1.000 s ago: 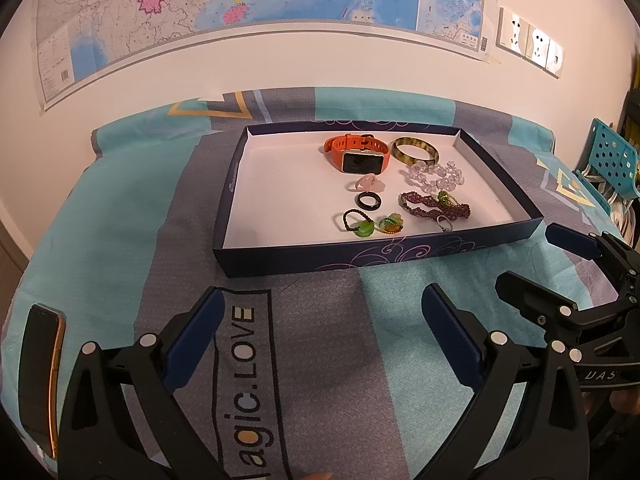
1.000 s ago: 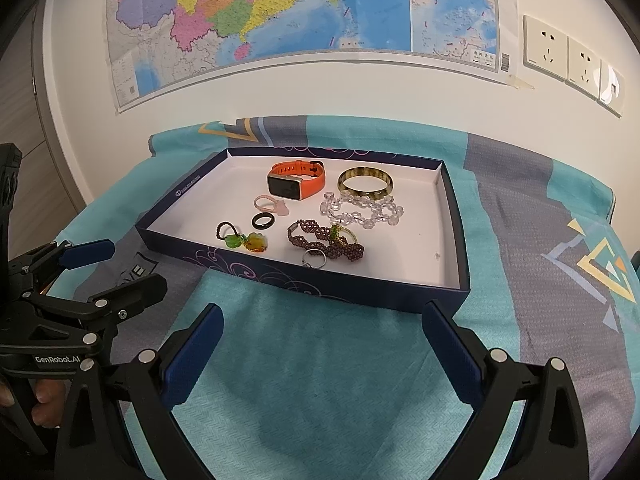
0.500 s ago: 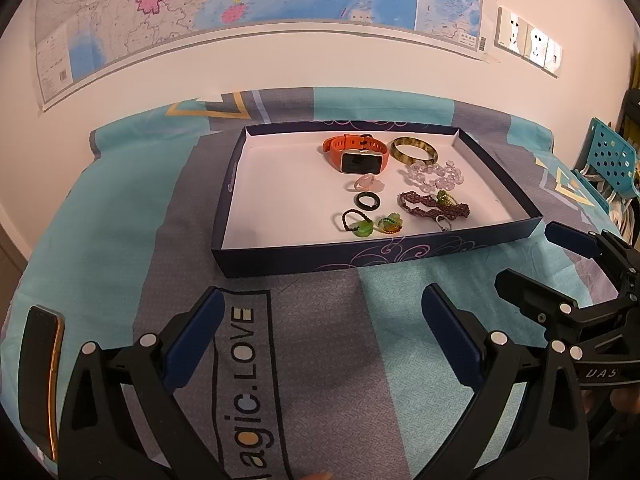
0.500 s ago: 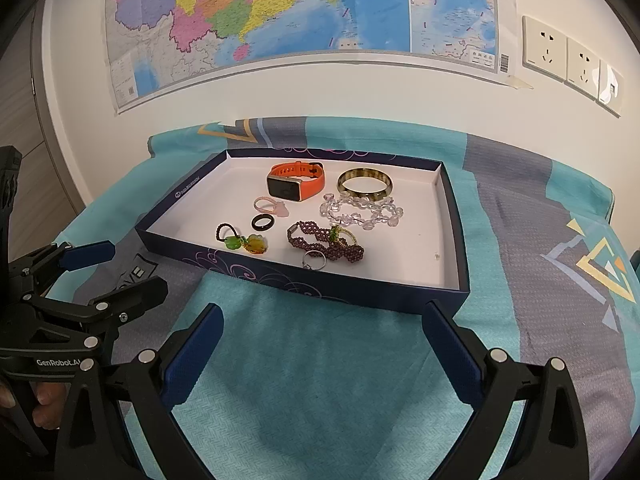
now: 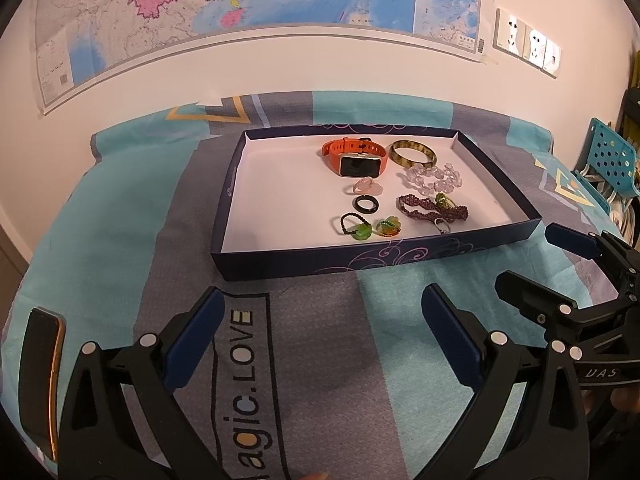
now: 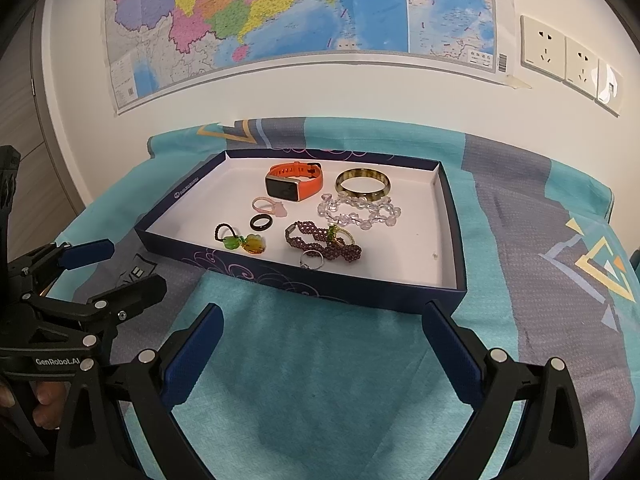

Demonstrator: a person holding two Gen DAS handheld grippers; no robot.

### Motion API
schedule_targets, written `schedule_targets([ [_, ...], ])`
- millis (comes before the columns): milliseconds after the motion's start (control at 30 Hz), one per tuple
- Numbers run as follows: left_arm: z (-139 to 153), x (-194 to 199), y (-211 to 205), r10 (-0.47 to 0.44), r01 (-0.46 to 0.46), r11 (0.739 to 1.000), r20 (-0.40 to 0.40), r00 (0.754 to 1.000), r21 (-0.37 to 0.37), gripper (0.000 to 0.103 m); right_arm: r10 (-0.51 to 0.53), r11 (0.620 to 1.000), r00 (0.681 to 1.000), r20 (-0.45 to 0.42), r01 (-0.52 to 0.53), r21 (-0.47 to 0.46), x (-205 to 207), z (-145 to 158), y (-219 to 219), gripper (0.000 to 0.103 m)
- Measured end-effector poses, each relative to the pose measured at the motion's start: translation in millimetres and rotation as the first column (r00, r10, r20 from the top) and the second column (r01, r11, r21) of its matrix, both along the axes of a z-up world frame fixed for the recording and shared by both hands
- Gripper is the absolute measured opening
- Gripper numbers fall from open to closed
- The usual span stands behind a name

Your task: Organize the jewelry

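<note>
A dark blue box lid with a white floor lies on the cloth. In it lie an orange watch, a brown-green bangle, a clear bead bracelet, a purple bead bracelet, a black ring, a pink ring, a silver ring and green and amber charms. My left gripper and my right gripper are open and empty, in front of the box.
The table wears a teal and grey cloth printed with "Magic.LOVE". A phone lies at the front left edge. A teal plastic chair stands to the right. A wall with a map and sockets is behind.
Both views have drawn back very slightly from the box. Nothing in the box has moved and both grippers stay open.
</note>
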State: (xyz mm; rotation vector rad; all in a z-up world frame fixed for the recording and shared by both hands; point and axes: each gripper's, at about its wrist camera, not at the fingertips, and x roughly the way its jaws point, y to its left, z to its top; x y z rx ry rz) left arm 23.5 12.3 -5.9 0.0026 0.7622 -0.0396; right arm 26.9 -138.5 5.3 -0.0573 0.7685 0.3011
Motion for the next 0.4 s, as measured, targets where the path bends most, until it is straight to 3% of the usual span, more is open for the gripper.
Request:
schedule_targets([
  [233,-2,2,0,-0.015,0.014,1.000,-0.021,1.000,-0.024,0.097,0.013,1.000,1.000,-0.004,-0.013,-0.009,-1,-1,-7,0.096],
  [400,-3,4,16,0.005,-0.006,1.000,-0.027,1.000,-0.030,0.097,-0.045,0.998,0.998,-0.047,0.043,-0.042,9,-5,-48,0.096],
])
